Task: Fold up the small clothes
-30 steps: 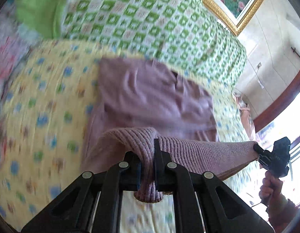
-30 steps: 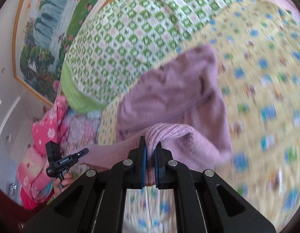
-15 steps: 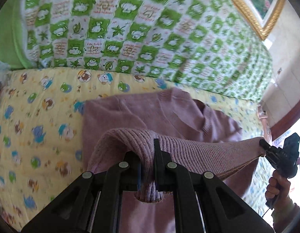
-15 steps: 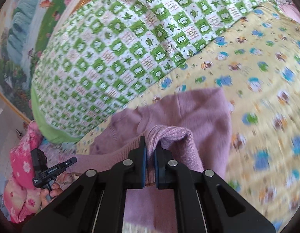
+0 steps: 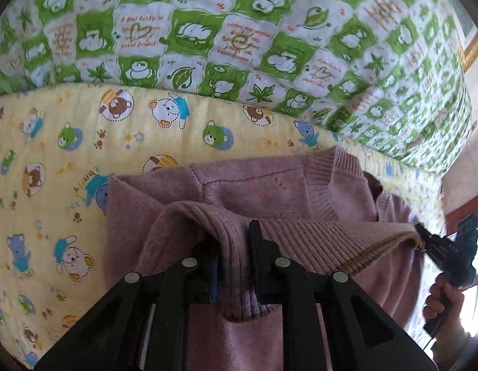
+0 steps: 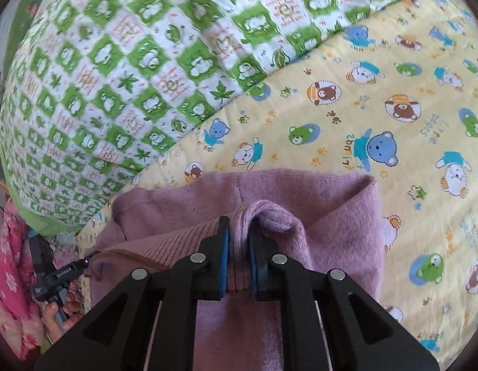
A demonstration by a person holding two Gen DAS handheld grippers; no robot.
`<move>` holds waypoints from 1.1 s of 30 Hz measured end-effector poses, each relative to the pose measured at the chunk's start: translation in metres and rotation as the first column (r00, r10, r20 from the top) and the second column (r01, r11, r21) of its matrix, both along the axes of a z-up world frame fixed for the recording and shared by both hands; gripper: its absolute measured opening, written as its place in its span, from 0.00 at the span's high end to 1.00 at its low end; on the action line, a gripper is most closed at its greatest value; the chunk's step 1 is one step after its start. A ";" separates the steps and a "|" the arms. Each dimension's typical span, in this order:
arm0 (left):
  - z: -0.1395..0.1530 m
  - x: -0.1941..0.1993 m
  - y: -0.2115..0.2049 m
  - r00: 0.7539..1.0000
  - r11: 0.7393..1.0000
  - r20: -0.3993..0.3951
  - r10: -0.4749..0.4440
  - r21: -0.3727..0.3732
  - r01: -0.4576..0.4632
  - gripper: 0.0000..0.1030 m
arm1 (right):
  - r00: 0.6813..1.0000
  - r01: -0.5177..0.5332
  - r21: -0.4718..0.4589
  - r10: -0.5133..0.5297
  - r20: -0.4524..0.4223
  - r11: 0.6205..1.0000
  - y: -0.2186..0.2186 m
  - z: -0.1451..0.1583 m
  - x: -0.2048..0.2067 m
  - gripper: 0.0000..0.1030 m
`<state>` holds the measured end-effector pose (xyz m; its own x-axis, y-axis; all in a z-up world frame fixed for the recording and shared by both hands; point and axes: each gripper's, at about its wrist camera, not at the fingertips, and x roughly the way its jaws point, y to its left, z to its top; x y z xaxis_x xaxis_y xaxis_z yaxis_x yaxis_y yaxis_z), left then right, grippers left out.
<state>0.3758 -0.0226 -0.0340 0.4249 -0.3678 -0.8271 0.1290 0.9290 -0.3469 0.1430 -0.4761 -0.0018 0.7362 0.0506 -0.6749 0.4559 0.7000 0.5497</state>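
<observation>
A small mauve knit sweater (image 5: 257, 191) lies on a yellow bear-print sheet (image 5: 53, 160). My left gripper (image 5: 236, 241) is shut on the left end of its ribbed hem, and my right gripper (image 6: 239, 232) is shut on the right end. The hem (image 5: 331, 238) is stretched taut between them, held low over the sweater's neckline end. The right gripper shows at the right edge of the left wrist view (image 5: 424, 238). The left gripper shows at the left edge of the right wrist view (image 6: 87, 259). The sweater (image 6: 331, 204) also shows beneath the right gripper.
A green-and-white checked quilt (image 5: 239, 37) is bunched along the far side of the sheet, also in the right wrist view (image 6: 130, 71). Pink floral fabric (image 6: 10, 278) lies at the left. A gold picture frame (image 5: 474, 49) hangs on the wall.
Both grippers have carried the hem forward and down over the sweater toward its neckline and the quilt. The views now sit much closer to the bed.
</observation>
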 end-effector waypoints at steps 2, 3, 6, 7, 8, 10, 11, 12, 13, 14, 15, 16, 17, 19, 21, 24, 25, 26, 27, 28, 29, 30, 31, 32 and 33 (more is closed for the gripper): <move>0.002 0.001 0.004 1.000 1.000 -0.003 0.004 -0.023 -0.004 0.78 | 1.000 0.006 0.015 -0.006 0.007 1.000 -0.003 0.002 -0.001 0.85; 0.005 -0.001 0.006 1.000 1.000 0.002 0.002 -0.028 -0.002 0.76 | 0.999 0.000 0.018 -0.001 0.032 1.000 -0.003 0.004 -0.003 0.84; 0.020 -0.010 0.010 0.999 1.000 0.038 0.007 0.002 -0.007 0.56 | 0.998 0.041 0.010 -0.041 0.046 0.999 -0.006 0.011 -0.013 0.71; 0.024 -0.012 0.011 0.998 1.000 0.054 0.016 0.020 -0.017 0.42 | 0.996 0.066 0.001 -0.066 0.054 0.998 -0.007 0.015 -0.017 0.58; 0.031 -0.016 0.016 0.996 0.998 0.088 0.032 0.043 -0.036 0.40 | 0.993 0.097 -0.008 -0.096 0.067 0.995 -0.010 0.019 -0.022 0.52; 0.042 -0.023 0.022 0.993 0.997 0.105 0.044 0.051 -0.049 0.40 | 0.987 0.133 -0.002 -0.132 0.089 0.991 -0.014 0.026 -0.031 0.51; 0.046 -0.024 0.025 0.993 0.997 0.108 0.049 0.051 -0.055 0.40 | 0.986 0.136 0.006 -0.135 0.100 0.991 -0.015 0.029 -0.035 0.51; 0.050 -0.029 0.028 0.992 0.997 0.117 0.053 0.049 -0.059 0.40 | 0.986 0.131 0.004 -0.131 0.106 0.991 -0.013 0.033 -0.039 0.51; 0.055 -0.034 0.030 0.991 0.998 0.124 0.046 0.047 -0.052 0.40 | 0.987 0.122 -0.006 -0.120 0.111 0.993 -0.010 0.036 -0.042 0.51; 0.060 -0.040 0.030 0.991 0.998 0.131 0.031 0.055 -0.038 0.40 | 0.988 0.097 -0.027 -0.093 0.120 0.995 -0.002 0.041 -0.045 0.51; 0.063 -0.049 0.026 0.990 0.997 0.142 0.006 0.070 -0.016 0.40 | 0.990 0.072 -0.046 -0.066 0.124 0.996 0.005 0.044 -0.047 0.51; 0.065 -0.057 0.023 0.989 0.997 0.148 -0.021 0.078 0.009 0.40 | 0.992 0.039 -0.072 -0.030 0.125 0.997 0.014 0.048 -0.049 0.51; 0.067 -0.067 0.018 0.987 0.995 0.149 -0.057 0.084 0.045 0.40 | 0.992 -0.007 -0.102 0.019 0.123 0.995 0.026 0.051 -0.051 0.51; 0.064 -0.093 -0.002 0.977 0.984 0.141 -0.163 0.095 0.150 0.40 | 0.987 -0.091 -0.147 0.109 0.116 0.985 0.049 0.053 -0.051 0.51; 0.056 -0.116 -0.027 0.953 0.957 0.134 -0.270 0.150 0.250 0.40 | 0.967 -0.220 -0.206 0.242 0.086 0.953 0.082 0.050 -0.048 0.51; 0.041 -0.155 -0.060 0.903 0.903 0.124 -0.411 0.190 0.385 0.40 | 0.909 -0.389 -0.277 0.415 0.037 0.878 0.132 0.038 -0.051 0.51; 0.035 -0.166 -0.068 0.889 0.888 0.122 -0.442 0.200 0.414 0.40 | 0.891 -0.429 -0.290 0.454 0.022 0.855 0.145 0.033 -0.052 0.51; 0.031 -0.172 -0.073 0.881 0.879 0.120 -0.458 0.208 0.429 0.40 | 0.863 -0.482 -0.298 0.506 0.002 0.824 0.160 0.024 -0.052 0.51; 0.023 -0.180 -0.079 0.872 0.868 0.116 -0.476 0.225 0.443 0.40 | 0.843 -0.518 -0.299 0.537 -0.023 0.801 0.172 0.015 -0.052 0.51; 0.017 -0.184 -0.082 0.868 0.862 0.111 -0.485 0.232 0.452 0.41 | 0.826 -0.547 -0.301 0.561 -0.048 0.781 0.181 0.006 -0.053 0.51; 0.010 -0.187 -0.085 0.863 0.856 0.104 -0.494 0.236 0.461 0.41 | 0.806 -0.579 -0.297 0.587 -0.069 0.760 0.190 -0.003 -0.050 0.51; 0.004 -0.188 -0.086 0.862 0.852 0.099 -0.497 0.244 0.463 0.41 | 0.796 -0.594 -0.296 0.600 -0.084 0.748 0.194 -0.009 -0.047 0.51; -0.003 -0.186 -0.088 0.865 0.850 0.092 -0.493 0.263 0.457 0.42 | 0.792 -0.602 -0.300 0.603 -0.099 0.740 0.198 -0.014 -0.043 0.52; -0.008 -0.184 -0.089 0.869 0.851 0.088 -0.487 0.269 0.450 0.44 | 0.789 -0.606 -0.303 0.604 -0.111 0.735 0.200 -0.021 -0.036 0.52; -0.012 -0.178 -0.090 0.876 0.860 0.090 -0.473 0.264 0.437 0.46 | 0.791 -0.604 -0.299 0.603 -0.109 0.739 0.200 -0.024 -0.031 0.52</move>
<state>0.1978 -0.1124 -0.0455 0.3787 -0.3588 -0.8531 0.5892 0.8043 -0.0767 0.1125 -0.2761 -0.0258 0.6188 0.2772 -0.7350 -0.1173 0.9578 0.2625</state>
